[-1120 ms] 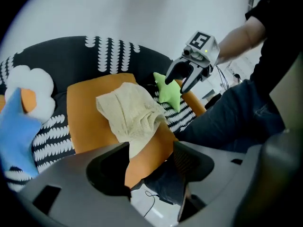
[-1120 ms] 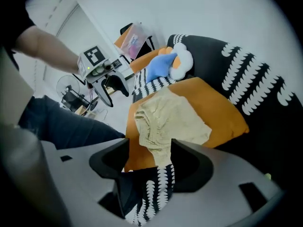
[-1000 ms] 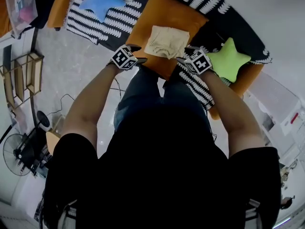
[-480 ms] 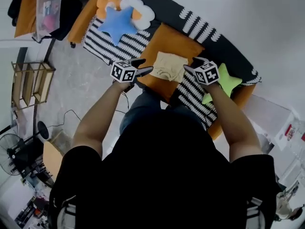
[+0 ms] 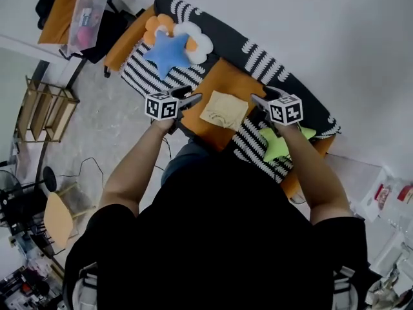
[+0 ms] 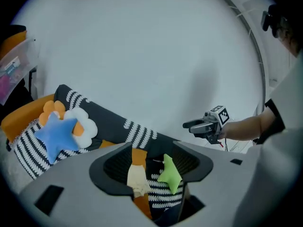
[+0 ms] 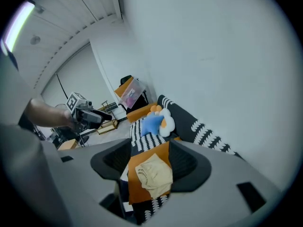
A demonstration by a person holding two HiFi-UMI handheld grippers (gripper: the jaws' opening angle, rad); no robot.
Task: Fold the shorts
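The shorts [image 5: 224, 110] are found folded into a compact beige rectangle, laid flat on the orange cushion [image 5: 240, 82], near its middle and within its edges. The orange cushion rests on a black-and-white striped throw [image 5: 145, 73] that covers the sofa. The left gripper [image 5: 193, 95] is held in the air at the left edge of the orange cushion, apart from the shorts. Its jaws are spread wide, though they have just been drawn in slightly, and nothing is gripped between them; in the left gripper view the shorts are only seen far off through the gap. The right gripper [image 5: 258, 99] is held in the air at the right corner of the orange cushion, likewise clear of the shorts. Its jaws are also released and have just been narrowed a little, with no thing between the pads; in the right gripper view the shorts and the orange cushion are framed at a distance. A green star pillow [image 5: 277, 146] is located just beside the right of the orange cushion, below the right gripper. A blue star pillow [image 5: 166, 52] is positioned to the left of the orange cushion, resting against a flower-shaped pillow [image 5: 193, 34].
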